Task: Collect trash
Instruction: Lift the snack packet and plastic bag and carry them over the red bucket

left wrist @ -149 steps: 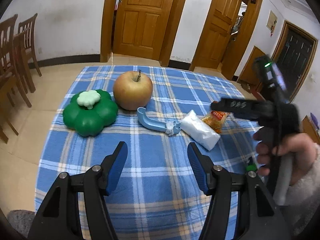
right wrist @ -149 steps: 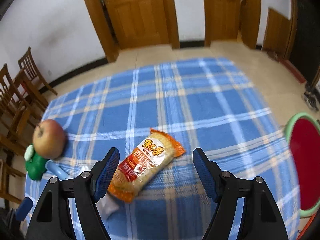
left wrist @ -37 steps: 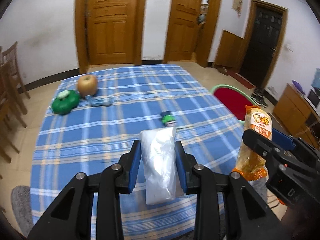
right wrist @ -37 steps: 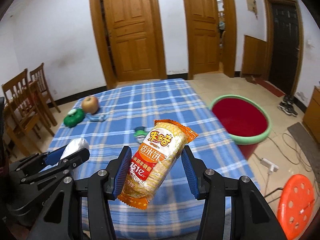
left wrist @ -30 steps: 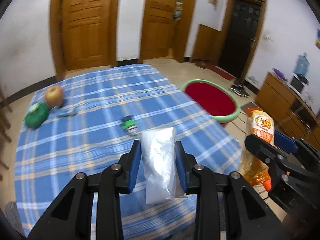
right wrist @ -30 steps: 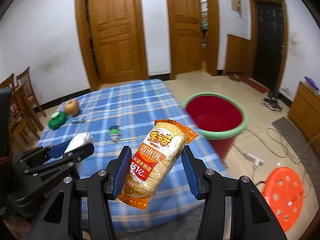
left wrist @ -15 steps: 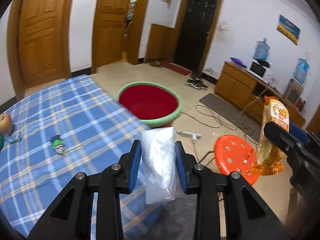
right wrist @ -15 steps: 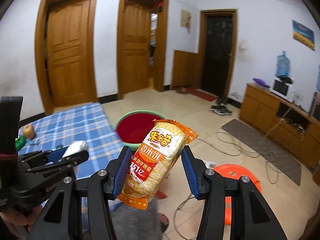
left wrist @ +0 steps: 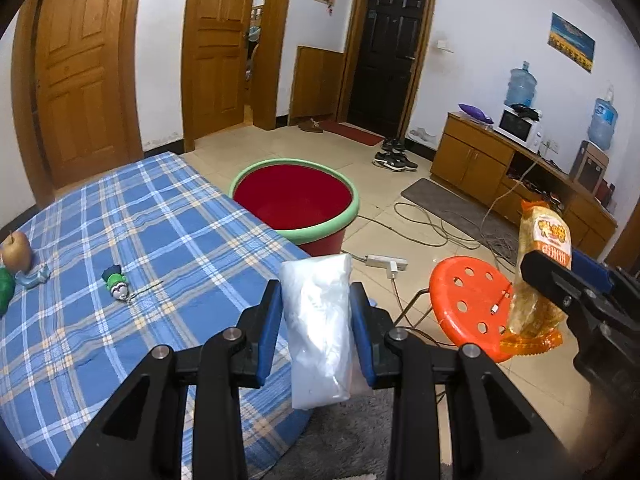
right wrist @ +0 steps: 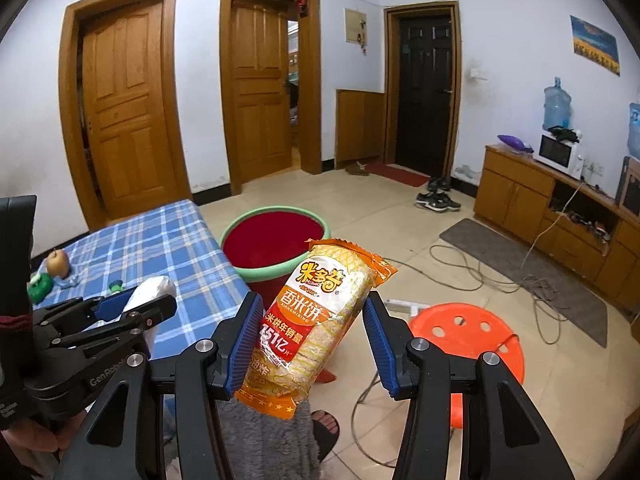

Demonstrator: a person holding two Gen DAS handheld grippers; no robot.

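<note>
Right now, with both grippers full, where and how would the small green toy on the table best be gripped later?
The green toy lies flat on the tablecloth, with a thin cord trailing off one end. Probably come straight down from above and close the jaws across its narrow body, clear of the cord; its finer shape is too small to tell.

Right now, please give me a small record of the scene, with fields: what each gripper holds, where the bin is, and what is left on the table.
left gripper: shut on white plastic packet, held in the air
right gripper: shut on orange snack packet, held in the air
bin: red tub with green rim, on the floor beside the table, ahead of both grippers
table: blue checked cloth
left on table: apple, small green toy, blue object
floor nearby: orange stool, cables
</note>
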